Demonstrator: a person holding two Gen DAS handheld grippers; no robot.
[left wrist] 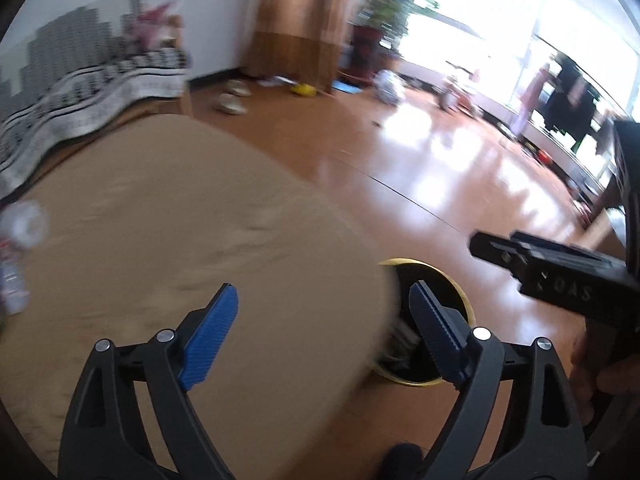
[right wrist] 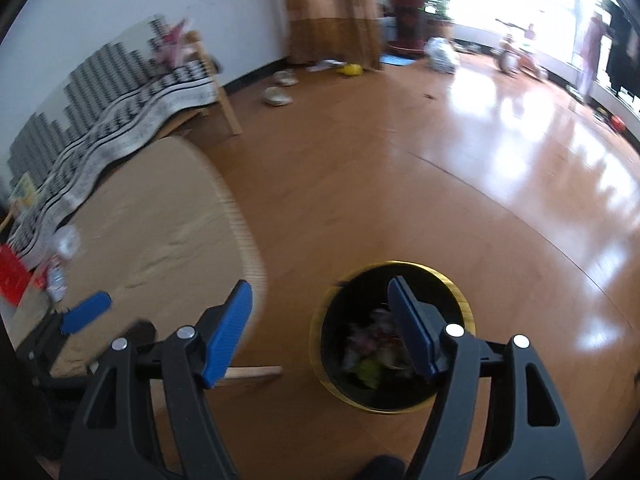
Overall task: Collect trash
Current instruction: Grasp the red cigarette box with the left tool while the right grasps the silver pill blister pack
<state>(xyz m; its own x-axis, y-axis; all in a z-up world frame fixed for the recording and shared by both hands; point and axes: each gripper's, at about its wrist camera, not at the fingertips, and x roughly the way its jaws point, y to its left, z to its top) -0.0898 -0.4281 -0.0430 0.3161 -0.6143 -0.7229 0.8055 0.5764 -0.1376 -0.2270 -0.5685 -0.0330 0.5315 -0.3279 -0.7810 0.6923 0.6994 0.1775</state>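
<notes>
A round black trash bin with a gold rim stands on the wooden floor beside a tan table; crumpled trash lies inside it. My right gripper is open and empty, hovering above the bin's left side. My left gripper is open and empty over the table's right edge, with the bin partly hidden behind it. A clear plastic bottle lies at the table's far left; it also shows in the right wrist view.
The right gripper's body shows at the right of the left wrist view. A patterned cloth covers a bench behind the table. A red item sits at the table's left. Slippers, bags and a plant stand far off.
</notes>
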